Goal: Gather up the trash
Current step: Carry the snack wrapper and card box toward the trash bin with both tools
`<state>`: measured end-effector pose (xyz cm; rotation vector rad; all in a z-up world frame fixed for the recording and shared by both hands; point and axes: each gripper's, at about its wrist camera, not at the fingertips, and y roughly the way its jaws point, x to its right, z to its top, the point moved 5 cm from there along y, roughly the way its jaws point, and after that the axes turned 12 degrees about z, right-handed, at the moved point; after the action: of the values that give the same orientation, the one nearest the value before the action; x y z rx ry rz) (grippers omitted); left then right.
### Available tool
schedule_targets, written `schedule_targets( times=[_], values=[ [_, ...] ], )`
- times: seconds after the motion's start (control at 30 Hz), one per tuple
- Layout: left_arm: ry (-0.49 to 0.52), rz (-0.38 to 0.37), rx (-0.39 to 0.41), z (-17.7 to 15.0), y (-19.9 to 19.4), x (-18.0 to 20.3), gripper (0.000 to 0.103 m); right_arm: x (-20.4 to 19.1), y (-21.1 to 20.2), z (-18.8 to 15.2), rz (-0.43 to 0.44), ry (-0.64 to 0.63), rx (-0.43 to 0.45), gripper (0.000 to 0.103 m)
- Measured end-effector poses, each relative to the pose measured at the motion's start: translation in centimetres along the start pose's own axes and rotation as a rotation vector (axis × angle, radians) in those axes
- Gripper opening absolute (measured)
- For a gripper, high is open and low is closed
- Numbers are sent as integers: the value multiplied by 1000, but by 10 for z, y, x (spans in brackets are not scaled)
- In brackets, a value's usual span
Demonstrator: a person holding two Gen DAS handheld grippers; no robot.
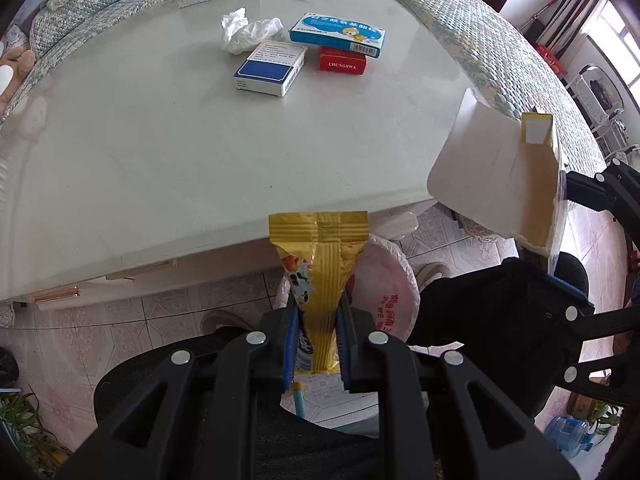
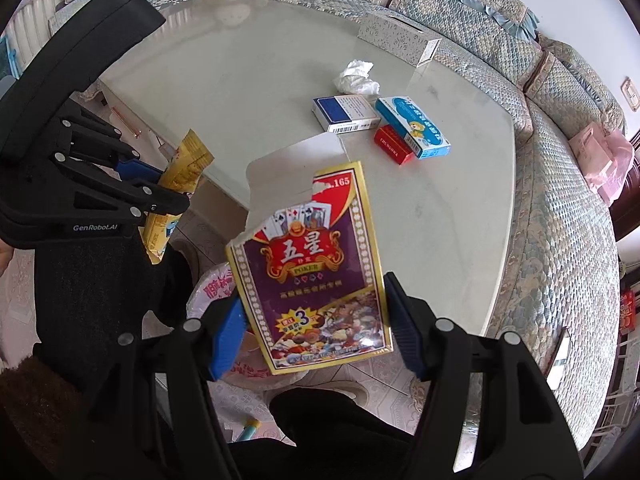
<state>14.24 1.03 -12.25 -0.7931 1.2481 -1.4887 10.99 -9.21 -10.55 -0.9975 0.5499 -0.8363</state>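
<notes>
A pale green glossy tabletop (image 1: 160,152) is filling the middle of the scene, catching soft reflections of daylight. A quilted blue-green patterned sofa (image 2: 560,240) is curving around its far and right sides. Pinkish patterned floor tiles (image 1: 120,320) are showing below the near edge. Bright daylight is coming through a window (image 1: 616,40) at far right.

Both views are bright with daylight. In the left wrist view a window (image 1: 624,52) at the right edge is blown out to white. The pale bench (image 1: 160,152) carries a soft sheen and only faint shadows beside its boxes. Fisheye curvature bends the edges, the corners fall to black, and the centres stay sharp.
</notes>
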Motion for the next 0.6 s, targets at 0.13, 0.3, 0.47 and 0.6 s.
schedule_targets(
  times=[0.13,0.3,0.47,0.6],
  values=[
    [10,-1,-1,-11,8,7,17,-9,4,-8,16,1,-7,63],
    [27,-5,-13,-22,23,18,17,-16,10,-16,27,6,-15,63],
    [39,-24,-31,-31,40,30,17,-17,25,-24,35,12,-48,63],
    [54,-13,-43,-38,57,37,17,-16,38,-33,42,29,-69,63]
  ],
)
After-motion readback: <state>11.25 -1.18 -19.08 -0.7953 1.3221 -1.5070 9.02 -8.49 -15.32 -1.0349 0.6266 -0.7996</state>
